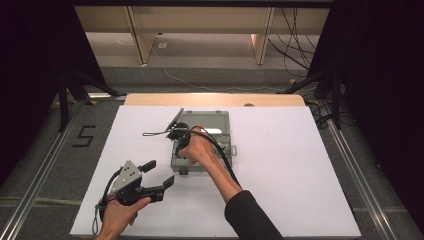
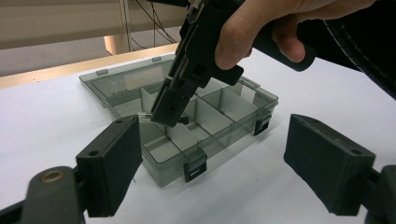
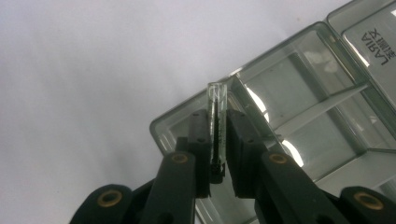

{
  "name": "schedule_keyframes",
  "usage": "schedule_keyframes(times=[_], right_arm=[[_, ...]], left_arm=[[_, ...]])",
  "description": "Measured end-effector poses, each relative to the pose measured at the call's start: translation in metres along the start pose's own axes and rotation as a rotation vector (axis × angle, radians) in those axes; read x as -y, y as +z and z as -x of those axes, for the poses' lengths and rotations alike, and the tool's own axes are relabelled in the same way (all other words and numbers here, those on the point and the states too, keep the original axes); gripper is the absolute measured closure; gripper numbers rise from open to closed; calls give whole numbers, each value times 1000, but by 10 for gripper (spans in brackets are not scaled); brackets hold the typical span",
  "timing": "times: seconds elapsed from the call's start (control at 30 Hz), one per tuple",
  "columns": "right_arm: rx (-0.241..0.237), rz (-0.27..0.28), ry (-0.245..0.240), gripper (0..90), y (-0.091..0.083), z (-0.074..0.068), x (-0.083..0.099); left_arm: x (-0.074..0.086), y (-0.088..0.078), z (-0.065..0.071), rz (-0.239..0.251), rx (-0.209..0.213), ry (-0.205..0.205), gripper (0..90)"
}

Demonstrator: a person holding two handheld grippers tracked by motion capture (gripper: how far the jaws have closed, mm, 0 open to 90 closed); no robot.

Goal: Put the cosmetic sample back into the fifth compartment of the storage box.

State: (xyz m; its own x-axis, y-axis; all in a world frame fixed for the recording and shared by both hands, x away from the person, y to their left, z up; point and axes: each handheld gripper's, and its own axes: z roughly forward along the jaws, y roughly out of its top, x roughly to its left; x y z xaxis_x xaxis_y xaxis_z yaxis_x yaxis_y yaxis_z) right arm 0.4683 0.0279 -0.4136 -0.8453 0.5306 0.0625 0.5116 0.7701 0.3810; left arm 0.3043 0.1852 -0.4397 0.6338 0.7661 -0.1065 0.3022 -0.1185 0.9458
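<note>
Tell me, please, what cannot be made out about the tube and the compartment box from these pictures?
- High view: the box's middle compartments are hidden by the right hand and the right tongs.
- Right gripper view: the clear tube's lower end is hidden between the pads; its dark contents are too small to identify.
- Right gripper view: the lid lettering is cut off by the edge.
- Left gripper view: the tube is too small to trace below the right tongs.

a small clear tube (image 3: 217,122) with a dark filling stands clamped between the jaws of the right gripper (image 3: 218,140), its open-looking end poking out past them, over a corner compartment of the box; the smoky grey divided organiser box (image 2: 224,109) lies open on the white tabletop (image 1: 300,165), lid flat behind it
</note>
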Motion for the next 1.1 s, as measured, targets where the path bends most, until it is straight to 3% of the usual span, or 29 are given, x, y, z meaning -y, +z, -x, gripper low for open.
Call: schedule_keyframes(times=[0.1, 0.57, 0.77, 1.0, 1.1], right_arm=[[0, -5, 22, 812, 2, 1, 0], [-4, -16, 38, 801, 12, 1, 1], [18, -6, 29, 657, 12, 1, 2], [42, 62, 11, 439, -1, 5, 5], [39, 95, 3, 394, -7, 8, 10]], left_arm=[[0, 0, 0, -1, -1, 0, 185], [0, 0, 0, -6, -5, 1, 185], [0, 0, 0, -5, -4, 0, 185], [1, 0, 0, -6, -5, 1, 185], [0, 0, 0, -6, -7, 2, 185]])
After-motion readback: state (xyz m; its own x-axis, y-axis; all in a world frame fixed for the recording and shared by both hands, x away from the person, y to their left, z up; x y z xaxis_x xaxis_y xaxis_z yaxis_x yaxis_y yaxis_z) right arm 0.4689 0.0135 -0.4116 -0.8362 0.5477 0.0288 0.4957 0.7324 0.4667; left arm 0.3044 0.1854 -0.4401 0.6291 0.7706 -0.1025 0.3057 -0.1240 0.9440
